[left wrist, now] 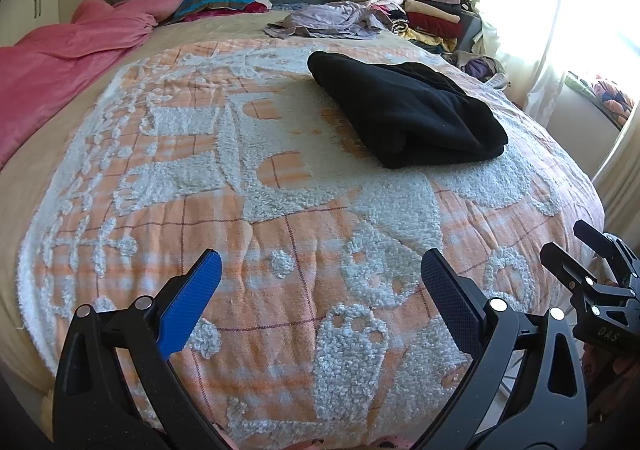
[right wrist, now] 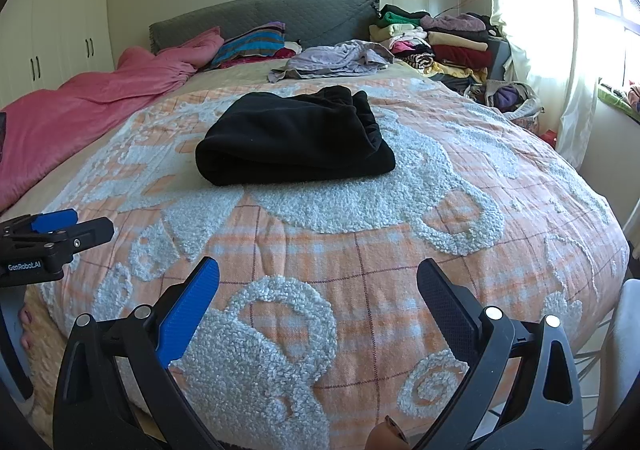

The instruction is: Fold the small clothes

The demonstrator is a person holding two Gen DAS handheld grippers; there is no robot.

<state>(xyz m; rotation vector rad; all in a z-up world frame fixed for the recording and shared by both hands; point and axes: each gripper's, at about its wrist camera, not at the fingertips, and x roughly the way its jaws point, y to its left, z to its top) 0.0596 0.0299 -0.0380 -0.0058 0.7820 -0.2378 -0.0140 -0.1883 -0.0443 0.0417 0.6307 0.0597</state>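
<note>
While a bed (left wrist: 280, 30) fills the sunlit room, its orange checked blanket (right wrist: 360, 250) with nubbly pale tufts carries a soft black garment (right wrist: 292, 138), folded into a thick bundle mid-blanket. Left gripper (left wrist: 320, 290) and right gripper (right wrist: 318, 290) hover near the foot, jaws wide, empty.

A black folded garment (right wrist: 292, 138) is lying on an orange plaid bedspread (right wrist: 400, 250) showing pale blue tufted motifs; a pink duvet (right wrist: 80, 110) is lying alongside.
</note>
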